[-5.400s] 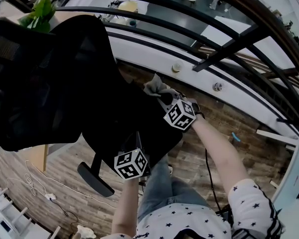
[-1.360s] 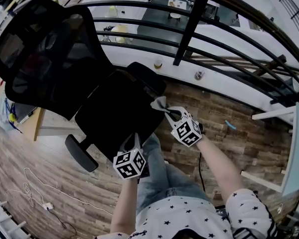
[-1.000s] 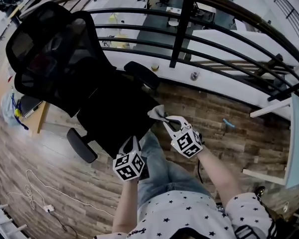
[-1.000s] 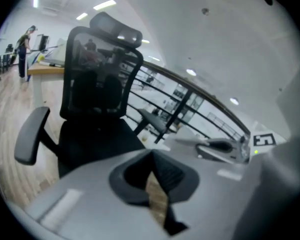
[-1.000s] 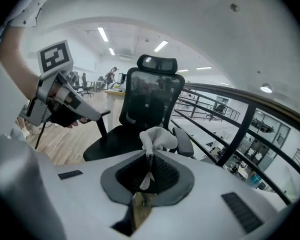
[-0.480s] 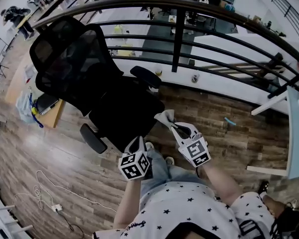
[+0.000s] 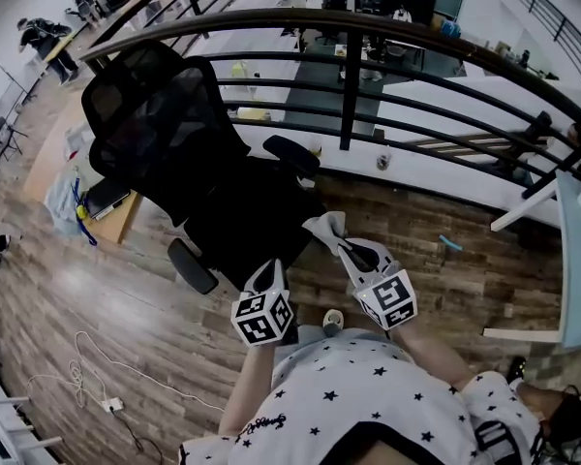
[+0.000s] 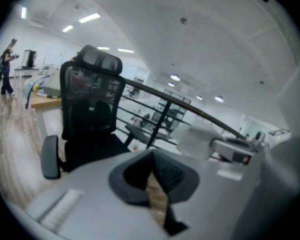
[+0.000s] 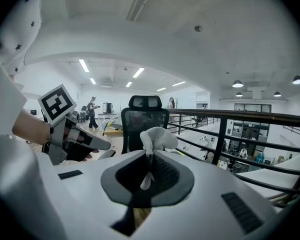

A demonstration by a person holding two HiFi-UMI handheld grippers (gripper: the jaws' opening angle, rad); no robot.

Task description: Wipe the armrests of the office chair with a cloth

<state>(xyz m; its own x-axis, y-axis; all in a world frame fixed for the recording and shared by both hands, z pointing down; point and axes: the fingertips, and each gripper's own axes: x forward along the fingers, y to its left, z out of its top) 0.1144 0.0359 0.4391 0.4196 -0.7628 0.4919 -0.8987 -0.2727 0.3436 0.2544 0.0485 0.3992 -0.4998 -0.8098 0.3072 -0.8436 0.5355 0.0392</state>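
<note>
- A black mesh office chair (image 7: 198, 153) with a headrest stands on a wood-plank floor (image 7: 116, 308). Its seat faces the person, and a black metal railing (image 7: 347, 85) runs close past one side of it.
- One padded armrest (image 7: 192, 264) sits on the chair's side away from the railing. The other armrest (image 7: 290, 153) is on the railing side. No tool and no cloth rests on either one.
- The right tool (image 7: 337, 243) has its jaws clamped on a pale crumpled cloth (image 7: 322, 226), which bunches up past the jaw tips. It is held in the air near the front corner of the chair's seat on the railing side, apart from both armrests.
- In the right gripper view the cloth (image 9: 157, 138) stands up from the closed right tool (image 9: 149, 156), with the chair (image 9: 144, 119) straight ahead and clearly beyond it.
- The left tool (image 7: 266, 274) is in front of the chair's seat, nearer the armrest away from the railing.
- In the left gripper view the pads of the left tool (image 8: 151, 156) meet at the tip with nothing held. Only floor shows behind them, and the chair (image 8: 90, 109) stands off ahead.
- A white cable (image 7: 82, 376) lies on the floor well apart from the chair, on the side away from the railing.
- The person's star-printed shirt (image 7: 368, 395) is on the seat-front side of the chair.
</note>
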